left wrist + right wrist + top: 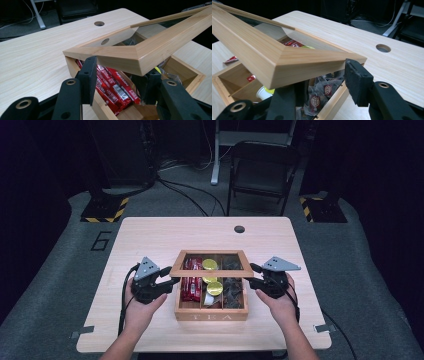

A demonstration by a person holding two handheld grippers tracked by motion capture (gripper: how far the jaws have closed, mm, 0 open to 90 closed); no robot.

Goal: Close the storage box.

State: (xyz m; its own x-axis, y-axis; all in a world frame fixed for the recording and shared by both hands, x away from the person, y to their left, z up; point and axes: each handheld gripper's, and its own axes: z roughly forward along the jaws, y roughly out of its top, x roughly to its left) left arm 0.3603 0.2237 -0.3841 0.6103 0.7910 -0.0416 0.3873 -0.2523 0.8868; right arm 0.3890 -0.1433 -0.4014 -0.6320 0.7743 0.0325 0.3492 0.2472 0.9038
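High view: wooden tea box (211, 314) sits at centre of the surface (150, 235), front wall marked TEA at 6 o'clock. Lid (210, 270), a wood frame with a clear pane, is raised off the box, front edge up, seemingly hinged along the far side at 12 o'clock. Left claw (169, 281) at the lid's 9 o'clock side, right claw (254, 281) at its 3 o'clock side.

Left gripper view: the claw (117, 80) straddles the lid's (120, 58) front corner, one jaw outside the frame, the other under it inside the box. Jaws stand partly open; contact looks light, more a cradle than a firm pinch. Red packets (115, 88) lie in the compartment below.

Right gripper view: the claw (324, 80) does likewise at the other front corner of the lid (287, 60), jaws partly open, outer pad just beside the frame end; whether it presses the wood I cannot tell. Tea bags (319, 96) lie beneath.

Handling judgement: the frame is stiff and light, smooth-finished, so likely slippery on the pads. The pane is the fragile part; keep pads on the wood rails. Best hold: both front corners, lifted evenly to avoid twisting the hinge line. The box itself is light and may shift.
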